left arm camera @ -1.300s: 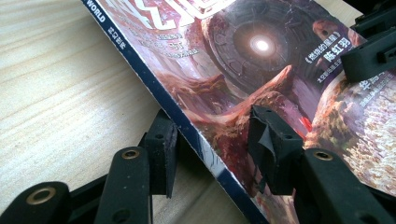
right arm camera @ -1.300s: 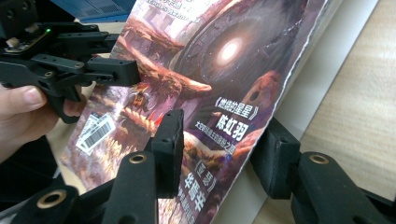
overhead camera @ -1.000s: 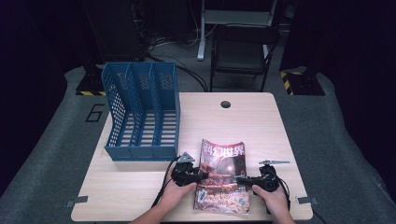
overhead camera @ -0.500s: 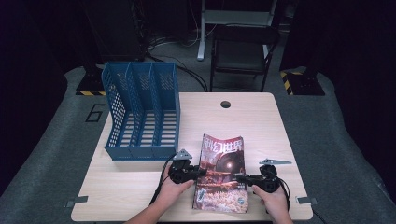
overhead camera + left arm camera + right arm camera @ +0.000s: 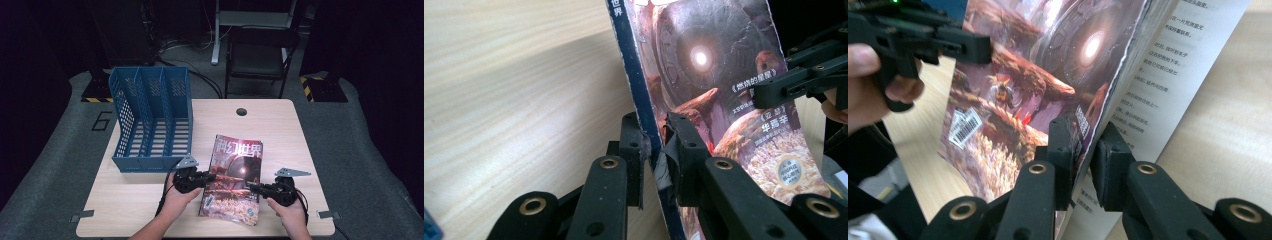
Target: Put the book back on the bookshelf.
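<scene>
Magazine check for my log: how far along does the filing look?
Done: both grippers, left gripper and right gripper, are clamped on the magazine at opposite edges. In hand: it's held over the table. Left, presumably: moving it into the blue file rack, where no magazine is visible.

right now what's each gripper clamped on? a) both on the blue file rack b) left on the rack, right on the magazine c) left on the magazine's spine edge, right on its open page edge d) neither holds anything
c: the left gripper pinches the magazine at its blue spine, and the right gripper pinches the opposite edge, where the printed pages show; the blue file rack stands apart, untouched.
</scene>
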`<state>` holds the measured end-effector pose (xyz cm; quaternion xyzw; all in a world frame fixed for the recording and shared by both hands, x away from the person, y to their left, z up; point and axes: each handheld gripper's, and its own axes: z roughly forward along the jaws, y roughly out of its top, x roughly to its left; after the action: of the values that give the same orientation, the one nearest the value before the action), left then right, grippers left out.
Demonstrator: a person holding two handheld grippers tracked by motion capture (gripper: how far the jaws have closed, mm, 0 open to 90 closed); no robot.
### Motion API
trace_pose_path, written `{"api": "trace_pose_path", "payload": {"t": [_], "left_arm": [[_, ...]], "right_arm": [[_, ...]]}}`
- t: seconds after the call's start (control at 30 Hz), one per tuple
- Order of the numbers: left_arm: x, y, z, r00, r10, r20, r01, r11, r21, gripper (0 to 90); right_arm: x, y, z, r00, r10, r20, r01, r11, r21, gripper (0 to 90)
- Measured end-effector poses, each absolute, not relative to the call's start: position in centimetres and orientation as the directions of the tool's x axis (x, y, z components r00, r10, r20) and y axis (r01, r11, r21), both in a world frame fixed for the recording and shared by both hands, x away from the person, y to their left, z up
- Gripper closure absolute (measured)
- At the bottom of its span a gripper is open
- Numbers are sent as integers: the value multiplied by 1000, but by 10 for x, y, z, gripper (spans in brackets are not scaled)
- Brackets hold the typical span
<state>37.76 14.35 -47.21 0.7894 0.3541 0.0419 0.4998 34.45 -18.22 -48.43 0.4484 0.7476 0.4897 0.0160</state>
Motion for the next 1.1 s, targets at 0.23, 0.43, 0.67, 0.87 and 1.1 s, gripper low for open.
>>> {"api": "trace_pose_path", "payload": {"t": [0.23,0.43,0.67,0.87,1.1], "left_arm": [[372,146,-464,745,607,-278,498,-228,837,799],[370,148,-460,748,601,-281,487,-210,848,804],[369,150,-455,754,595,-278,475,-202,857,804],[364,147,-452,766,615,-189,416,-250,874,801],[358,146,-448,765,631,-131,364,-255,896,800]], "right_arm": [[343,-176,-477,-611,694,381,625,128,770,821],[343,-175,-473,-611,699,372,605,110,788,838],[339,-172,-464,-634,714,297,540,133,831,853],[336,-168,-460,-652,725,223,480,167,861,854],[333,-163,-453,-663,739,118,395,212,894,855]]}}
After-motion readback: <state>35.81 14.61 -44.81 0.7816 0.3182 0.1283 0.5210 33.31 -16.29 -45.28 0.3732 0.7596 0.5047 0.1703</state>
